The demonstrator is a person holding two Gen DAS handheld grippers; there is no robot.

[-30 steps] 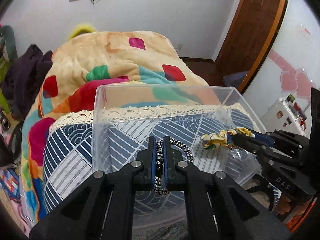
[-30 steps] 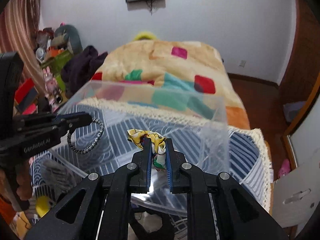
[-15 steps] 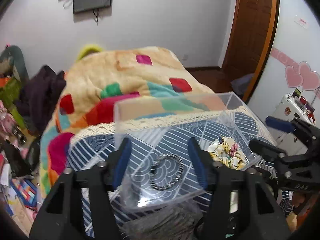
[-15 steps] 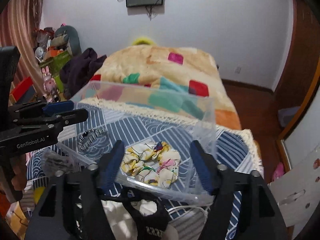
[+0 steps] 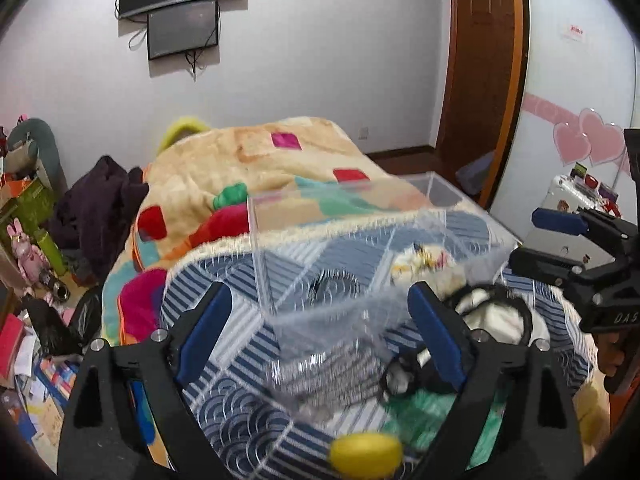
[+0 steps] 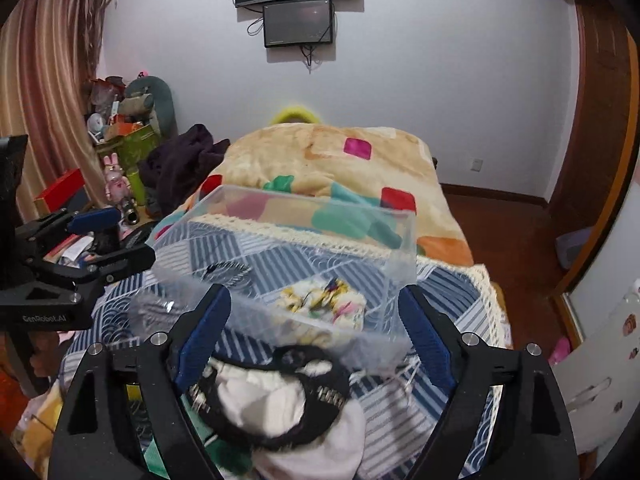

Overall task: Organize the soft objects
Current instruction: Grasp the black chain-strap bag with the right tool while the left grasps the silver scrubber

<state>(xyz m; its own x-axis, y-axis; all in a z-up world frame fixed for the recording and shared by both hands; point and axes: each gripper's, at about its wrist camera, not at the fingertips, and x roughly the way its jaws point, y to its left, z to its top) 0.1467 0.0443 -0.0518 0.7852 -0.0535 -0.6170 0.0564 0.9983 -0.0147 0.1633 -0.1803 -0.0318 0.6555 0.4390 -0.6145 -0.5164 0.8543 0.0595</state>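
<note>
Spreading wide with nothing held, the fingers of the left gripper (image 5: 320,328) and the right gripper (image 6: 314,330) frame the near end of the bed (image 6: 452,312). A black-and-white garment (image 6: 288,392) lies nearest, against the clear plastic box (image 6: 404,236). Inside the box, a floral scrunchie (image 6: 324,304) rests toward its right side and a black-and-white hair tie (image 5: 334,286) toward its left. A patchwork blanket (image 6: 328,164) covers the bed's far end.
</note>
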